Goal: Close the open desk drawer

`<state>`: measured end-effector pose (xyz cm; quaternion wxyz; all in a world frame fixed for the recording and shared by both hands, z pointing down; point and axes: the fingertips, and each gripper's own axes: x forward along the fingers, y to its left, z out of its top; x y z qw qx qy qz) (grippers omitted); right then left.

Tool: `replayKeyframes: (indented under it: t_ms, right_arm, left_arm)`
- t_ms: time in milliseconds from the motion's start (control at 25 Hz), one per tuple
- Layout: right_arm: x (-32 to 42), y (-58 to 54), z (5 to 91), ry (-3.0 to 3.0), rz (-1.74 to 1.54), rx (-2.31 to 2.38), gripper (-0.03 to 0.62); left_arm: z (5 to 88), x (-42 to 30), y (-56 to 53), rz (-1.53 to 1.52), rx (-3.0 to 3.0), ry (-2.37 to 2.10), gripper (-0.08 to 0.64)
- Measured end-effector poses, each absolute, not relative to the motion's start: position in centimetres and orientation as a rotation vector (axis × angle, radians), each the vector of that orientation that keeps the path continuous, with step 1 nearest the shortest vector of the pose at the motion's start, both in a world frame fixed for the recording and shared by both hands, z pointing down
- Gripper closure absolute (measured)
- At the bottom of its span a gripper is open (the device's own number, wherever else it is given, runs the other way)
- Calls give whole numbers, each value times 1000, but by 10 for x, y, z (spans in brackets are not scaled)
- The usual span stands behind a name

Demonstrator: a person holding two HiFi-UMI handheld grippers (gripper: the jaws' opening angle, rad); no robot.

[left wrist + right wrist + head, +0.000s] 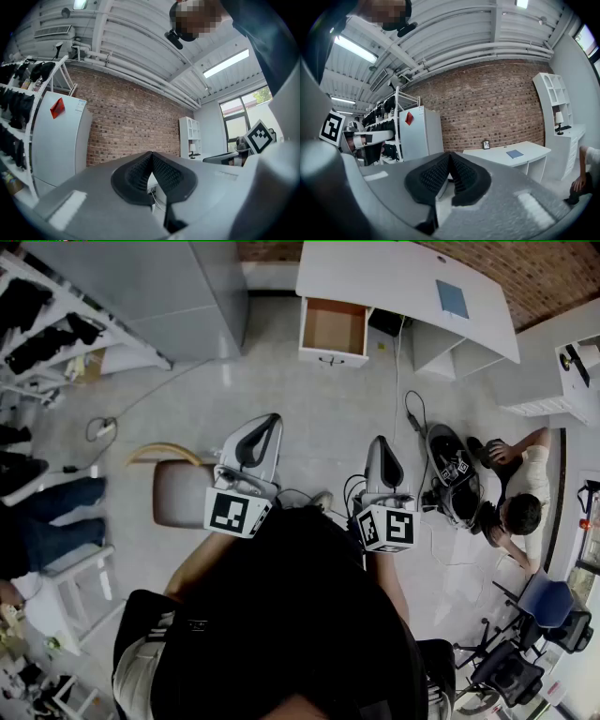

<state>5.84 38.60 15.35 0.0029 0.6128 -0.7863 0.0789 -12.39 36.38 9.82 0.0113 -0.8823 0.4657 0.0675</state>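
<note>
In the head view a white desk stands at the far side of the room, its wooden-lined drawer pulled out toward me. My left gripper and right gripper are held side by side well short of the drawer, both pointing toward it. Both are shut with nothing between the pads. In the right gripper view the desk shows beyond the shut right gripper; in the left gripper view the shut left gripper faces a brick wall.
A chair stands just left of the left gripper. A person crouches on the floor at the right beside equipment and cables. A white fridge is at the back left, shelving far left, office chairs lower right.
</note>
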Motion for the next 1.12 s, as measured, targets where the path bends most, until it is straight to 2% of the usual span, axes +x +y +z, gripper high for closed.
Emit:
replayKeyframes:
  t_ms: [880, 960, 1000, 1120]
  right_arm:
    - [57, 384, 150, -2477, 233, 1964, 584]
    - [54, 382, 153, -2490, 249, 1949, 470]
    - [52, 382, 154, -2493, 255, 1942, 469]
    - [47, 380, 156, -2490, 251, 1935, 468]
  left_arm:
    - [106, -126, 360, 172, -2776, 1454, 554]
    - [110, -127, 358, 161, -2794, 1447, 449]
    - [111, -127, 357, 162, -2800, 1441, 422]
    - [113, -130, 356, 160, -2807, 1424, 422]
